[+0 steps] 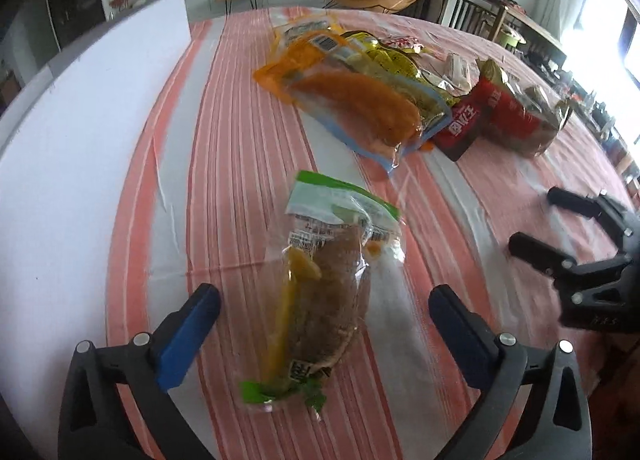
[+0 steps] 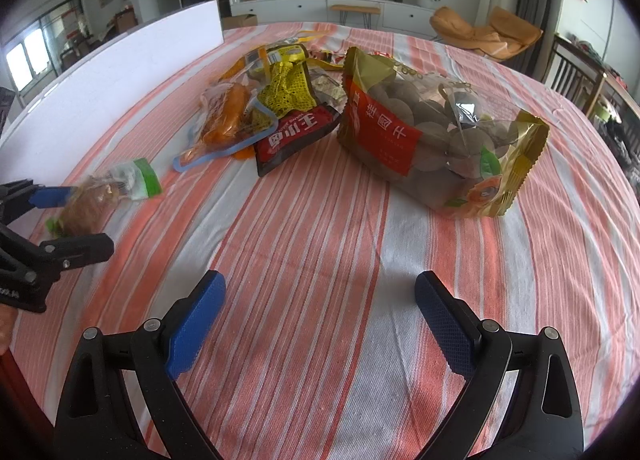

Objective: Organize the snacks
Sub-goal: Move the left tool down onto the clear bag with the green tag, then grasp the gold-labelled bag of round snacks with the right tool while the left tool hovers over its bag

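Glossy clear plastic snack packets (image 1: 320, 284) on matt striped woven tablecloth (image 2: 320, 240)

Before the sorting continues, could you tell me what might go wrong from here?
The green-topped snack packet lies loose between the open left gripper; its crinkly wrapper could slip or crush when the gripper shuts. The remaining packs overlap: lifting the orange packet may drag the red packet.

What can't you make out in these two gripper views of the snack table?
- Small packets at the back of the snack pile: hidden in both views by the orange packet, yellow packet and big bag of round brown snacks.
- Print on the green-edged packet: blurred in the left wrist view, too small in the right.
- Far side of the white board: hidden by its own face.
- Table edges: cut off by the frames.
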The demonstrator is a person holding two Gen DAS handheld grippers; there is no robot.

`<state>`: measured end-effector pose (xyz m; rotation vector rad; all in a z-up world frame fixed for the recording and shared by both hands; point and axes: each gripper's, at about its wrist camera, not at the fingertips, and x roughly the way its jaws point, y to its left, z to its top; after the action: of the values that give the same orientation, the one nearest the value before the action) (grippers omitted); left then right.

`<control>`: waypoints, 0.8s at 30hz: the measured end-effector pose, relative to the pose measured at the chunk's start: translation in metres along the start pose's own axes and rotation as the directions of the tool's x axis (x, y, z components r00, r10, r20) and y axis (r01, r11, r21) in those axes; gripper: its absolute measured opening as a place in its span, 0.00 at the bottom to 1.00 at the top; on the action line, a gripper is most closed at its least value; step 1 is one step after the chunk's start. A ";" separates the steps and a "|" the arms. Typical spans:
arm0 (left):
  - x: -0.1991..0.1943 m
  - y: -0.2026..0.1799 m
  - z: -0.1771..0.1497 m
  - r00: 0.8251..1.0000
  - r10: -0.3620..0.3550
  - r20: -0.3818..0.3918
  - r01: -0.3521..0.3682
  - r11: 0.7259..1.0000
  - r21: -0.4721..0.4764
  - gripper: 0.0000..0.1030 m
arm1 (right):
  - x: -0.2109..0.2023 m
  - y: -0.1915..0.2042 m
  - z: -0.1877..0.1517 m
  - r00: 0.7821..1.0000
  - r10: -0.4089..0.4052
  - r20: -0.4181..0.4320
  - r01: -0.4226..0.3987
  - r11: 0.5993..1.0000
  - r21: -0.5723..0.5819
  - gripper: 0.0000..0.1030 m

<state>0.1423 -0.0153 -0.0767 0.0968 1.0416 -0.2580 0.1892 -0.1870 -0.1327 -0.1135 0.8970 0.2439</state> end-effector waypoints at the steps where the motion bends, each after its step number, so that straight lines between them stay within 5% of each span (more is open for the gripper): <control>1: -0.001 -0.001 -0.005 1.000 0.022 0.008 -0.022 0.999 0.024 1.00 | 0.000 0.000 0.000 1.000 -0.001 0.000 0.001 1.000 0.000 0.95; 5: -0.003 0.003 -0.015 0.997 0.020 0.074 -0.022 1.000 0.021 1.00 | 0.000 0.000 0.000 1.000 -0.001 0.000 0.001 1.000 -0.001 0.95; 24: -0.011 0.007 -0.019 0.995 0.033 0.092 -0.034 0.999 0.004 1.00 | 0.000 0.000 -0.001 1.000 -0.001 -0.002 0.001 1.000 -0.003 0.95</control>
<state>0.1227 -0.0029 -0.0772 0.1066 0.9474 -0.2329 0.1886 -0.1873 -0.1327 -0.1167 0.8983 0.2439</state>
